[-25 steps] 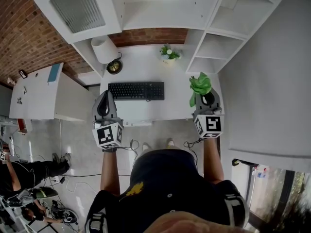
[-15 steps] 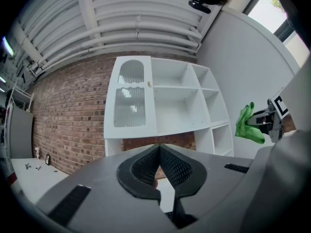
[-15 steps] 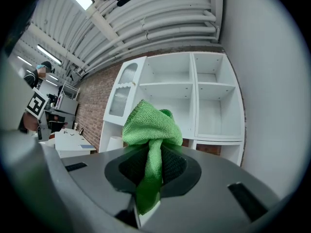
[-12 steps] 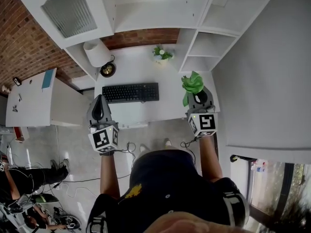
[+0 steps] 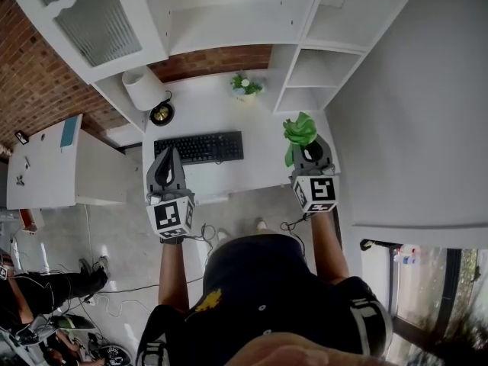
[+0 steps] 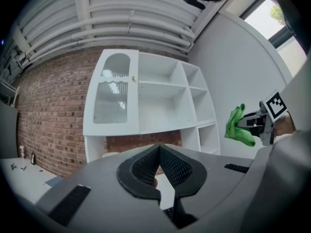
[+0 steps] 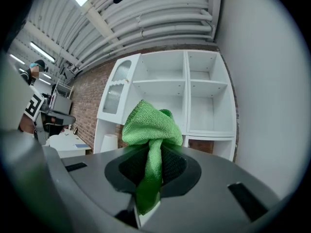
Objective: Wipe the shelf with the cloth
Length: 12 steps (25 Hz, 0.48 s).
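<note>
The right gripper [image 7: 154, 165] has its jaws clamped on a green cloth [image 7: 150, 125]; the bunched top of the cloth stands above the jaws and a strip of it hangs down between them. In the head view this gripper hovers over the white desk [image 5: 267, 124] at 3 o'clock of the black keyboard [image 5: 198, 147], well apart from the white shelf [image 5: 328, 21] up at 12 o'clock. The left gripper [image 6: 159, 150] has its jaws pressed together with nothing in them and sits at 7 o'clock of the keyboard, at the desk's near edge. A white lamp [image 5: 143, 88] stands at 11 o'clock of the keyboard, a small potted plant [image 5: 245, 85] at 1 o'clock
</note>
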{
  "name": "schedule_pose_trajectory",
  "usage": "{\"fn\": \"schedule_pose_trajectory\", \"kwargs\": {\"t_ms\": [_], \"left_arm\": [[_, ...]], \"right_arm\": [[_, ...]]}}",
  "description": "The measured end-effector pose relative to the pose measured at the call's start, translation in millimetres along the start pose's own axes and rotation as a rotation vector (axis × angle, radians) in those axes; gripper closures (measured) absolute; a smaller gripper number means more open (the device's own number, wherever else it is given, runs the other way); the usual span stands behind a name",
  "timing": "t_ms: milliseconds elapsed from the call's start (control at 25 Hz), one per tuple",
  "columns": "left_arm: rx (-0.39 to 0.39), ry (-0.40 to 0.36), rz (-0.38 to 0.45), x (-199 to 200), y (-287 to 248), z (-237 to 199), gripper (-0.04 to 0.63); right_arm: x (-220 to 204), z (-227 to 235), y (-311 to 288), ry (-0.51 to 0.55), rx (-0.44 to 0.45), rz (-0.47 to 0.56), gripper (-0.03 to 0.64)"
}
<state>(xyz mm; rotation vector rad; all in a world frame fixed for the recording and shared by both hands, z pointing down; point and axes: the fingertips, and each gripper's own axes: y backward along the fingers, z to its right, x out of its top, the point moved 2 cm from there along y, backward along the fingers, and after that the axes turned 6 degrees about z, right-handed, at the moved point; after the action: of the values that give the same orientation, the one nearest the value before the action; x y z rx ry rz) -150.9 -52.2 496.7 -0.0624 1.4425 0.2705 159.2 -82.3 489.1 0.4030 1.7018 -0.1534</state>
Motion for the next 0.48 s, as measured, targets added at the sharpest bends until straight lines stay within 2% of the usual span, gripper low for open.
{"fn": "schedule_pose_trajectory", "kwargs": {"t_ms": [120,320,480], "left_arm": [[-0.014,0.026,-0.023,-5.1,-2.6,3.5,0.577],[-0.043,0.012,-0.034,-9.1,0.4,14.1,0.577],[-0.124,0.060,-0.069,-23.7,8.4,35.0,0.577]], "right_arm": [[-4.8,-3.6,-2.3,-0.034,0.007,-0.007,0.575],[-7.9,-13.5,0.3,0.024,0.049,-0.017,0.575],[-31.1,-24.9,10.5,0.016,0.061,-0.074,0.575]]}}
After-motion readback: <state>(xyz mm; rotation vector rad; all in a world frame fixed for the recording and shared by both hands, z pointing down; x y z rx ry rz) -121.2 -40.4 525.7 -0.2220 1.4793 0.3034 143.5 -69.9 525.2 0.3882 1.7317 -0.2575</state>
